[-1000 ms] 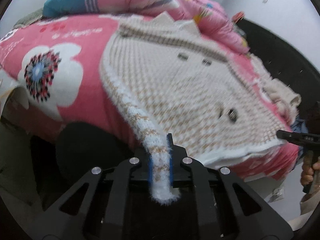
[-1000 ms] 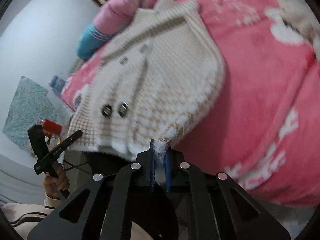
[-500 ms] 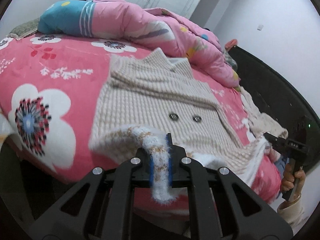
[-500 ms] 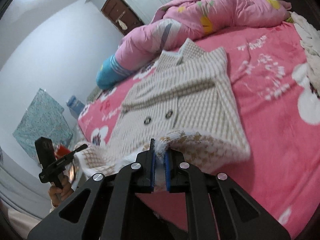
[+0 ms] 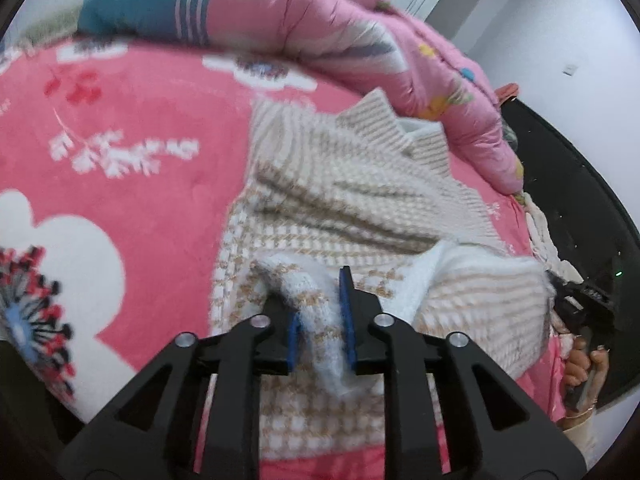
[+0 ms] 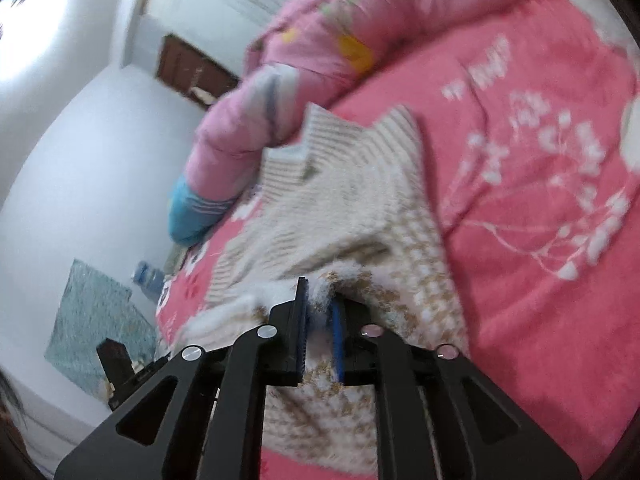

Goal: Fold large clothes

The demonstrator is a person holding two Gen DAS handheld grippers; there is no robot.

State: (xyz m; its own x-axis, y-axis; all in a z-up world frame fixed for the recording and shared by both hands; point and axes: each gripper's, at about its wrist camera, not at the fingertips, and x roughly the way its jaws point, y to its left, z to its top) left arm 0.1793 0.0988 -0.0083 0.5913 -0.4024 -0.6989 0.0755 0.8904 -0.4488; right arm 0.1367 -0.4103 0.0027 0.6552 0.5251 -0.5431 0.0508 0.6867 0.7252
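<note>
Up close in the left wrist view, the left gripper [image 5: 322,320] has the fuzzy white hem of the sweater [image 5: 344,200] between its blue pads [image 5: 347,320]. Its jaws have just been opening and stand a little apart; the hem fills the gap loosely, and I cannot tell whether the pads press on it. The sweater lies on the pink bedspread [image 5: 140,168], its collar toward the quilt [image 5: 320,32] at the far side and its lower part folded up over its middle. At the sweater's right end, the right gripper [image 5: 576,300] and a hand [image 5: 580,364] show at the frame edge.

Next, in the right wrist view, the right gripper [image 6: 320,320] sits over the sweater [image 6: 352,208] at its near folded edge. Its jaws have likewise just been opening; white fluff lies in the narrow gap between the pads [image 6: 338,336], the grip unclear through blur. Left of the sweater, the left gripper [image 6: 120,368] shows dark and small. The quilt [image 6: 320,48] lies beyond the collar.
</note>
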